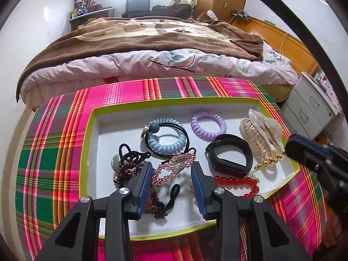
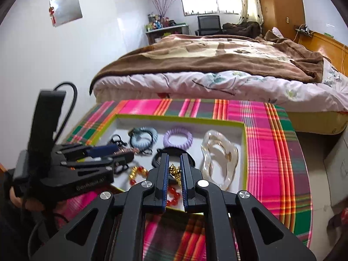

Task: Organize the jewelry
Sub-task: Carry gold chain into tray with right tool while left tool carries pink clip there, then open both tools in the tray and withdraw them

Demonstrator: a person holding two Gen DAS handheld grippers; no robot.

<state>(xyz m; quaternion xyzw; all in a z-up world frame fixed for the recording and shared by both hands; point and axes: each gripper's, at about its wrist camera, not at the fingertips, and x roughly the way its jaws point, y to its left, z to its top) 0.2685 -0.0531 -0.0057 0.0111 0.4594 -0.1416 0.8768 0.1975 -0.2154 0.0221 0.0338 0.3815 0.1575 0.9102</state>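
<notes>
Gold chain at lower centre of right wrist frame, pinched between narrow fingers of right gripper, above tray near edge. Red beads lie just below. Pink clip at centre of left wrist frame, between wide-spread fingers of left gripper; contact not discernible. Black band, purple coil, blue coil, claw clip in tray. Tray on plaid cloth.

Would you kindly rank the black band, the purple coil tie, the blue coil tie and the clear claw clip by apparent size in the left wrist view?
1. clear claw clip
2. black band
3. blue coil tie
4. purple coil tie

The band and the blue tie look nearly alike, and the band lies nearer the camera, so that order is unsure.
</notes>
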